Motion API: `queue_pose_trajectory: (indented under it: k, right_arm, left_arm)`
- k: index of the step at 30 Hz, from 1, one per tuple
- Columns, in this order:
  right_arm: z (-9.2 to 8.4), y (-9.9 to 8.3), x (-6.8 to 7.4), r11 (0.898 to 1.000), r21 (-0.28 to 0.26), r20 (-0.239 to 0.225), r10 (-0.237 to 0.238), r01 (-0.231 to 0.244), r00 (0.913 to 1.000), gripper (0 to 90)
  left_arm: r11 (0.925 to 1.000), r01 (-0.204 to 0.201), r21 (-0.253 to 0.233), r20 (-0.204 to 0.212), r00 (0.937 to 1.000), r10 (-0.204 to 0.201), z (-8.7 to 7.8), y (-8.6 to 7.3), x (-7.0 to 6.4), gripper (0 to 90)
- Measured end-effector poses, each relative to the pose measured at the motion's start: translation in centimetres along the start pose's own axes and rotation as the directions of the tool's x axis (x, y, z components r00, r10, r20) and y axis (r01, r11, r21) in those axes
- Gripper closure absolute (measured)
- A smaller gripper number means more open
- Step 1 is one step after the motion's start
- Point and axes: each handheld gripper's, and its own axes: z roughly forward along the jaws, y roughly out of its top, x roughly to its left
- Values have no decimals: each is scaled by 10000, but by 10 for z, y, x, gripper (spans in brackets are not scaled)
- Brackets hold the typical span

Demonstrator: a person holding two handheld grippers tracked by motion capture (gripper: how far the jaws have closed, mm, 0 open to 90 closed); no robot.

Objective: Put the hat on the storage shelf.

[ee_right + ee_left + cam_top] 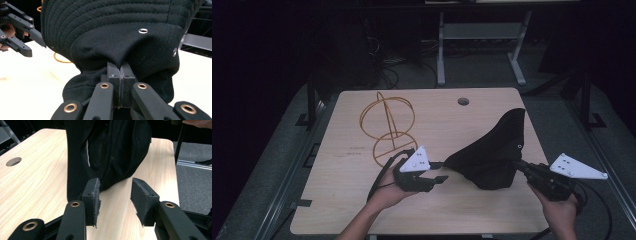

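We are holding two tongs over a pale wooden table point(362, 200), and we are going from our left to our right.

Beyond the left gripper point(439, 178) and a little to its left, a gold wire stand point(388, 125) is standing on the table, two hoops joined by an arch. Faint print is lying on the wood just left of that stand, too small for us to read.

The left gripper is lying low by the table with its grey plate up, pointing toward the right one. In the left gripper view its jaws are standing apart with bare table between the pads, nothing clasped; the left pad point(93, 200) is sitting just beside the hem of the black bucket hat point(494, 150) that hangs ahead of it, and we cannot tell whether it is touching.

The hat is hanging between the two tongs, nearer the right one. No brand, label or writing is readable on it; we are seeing only rows of stitching round the brim and small metal eyelets point(143, 30). Its long axis is running up and away from the right gripper point(518, 164), with the highest peak pointing toward the far edge of the table and the bulky lower end sagging to the tabletop.

The right gripper is clenched, its pads pressed together on a pinch of the hat's cloth.
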Motion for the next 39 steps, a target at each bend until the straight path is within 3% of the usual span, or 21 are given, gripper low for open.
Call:
queue_pose_trajectory:
  k: [17,20,29,32,39]
  right_arm:
    - [1,30,1,9979,67,-103,-648,649,9978,896]
    - [5,38,2,9956,-57,-171,-934,933,9955,896]
    - [11,49,6,9947,46,-315,-1029,1031,9942,896]
    - [14,54,8,9939,92,-377,-1092,1097,9933,896]
    - [22,70,12,9910,71,-578,-1329,1336,9894,897]
  left_arm:
    - [9983,432,395,-43,9991,-431,-17,-40,-1,529]
    - [9974,546,461,-86,9985,-542,-20,-49,-2,527]
    - [9956,758,554,-78,9971,-755,-22,-65,-3,507]
    - [9950,655,755,-69,9979,-652,-21,-72,-3,506]
    - [9954,608,737,-35,9981,-607,-20,-80,-5,499]
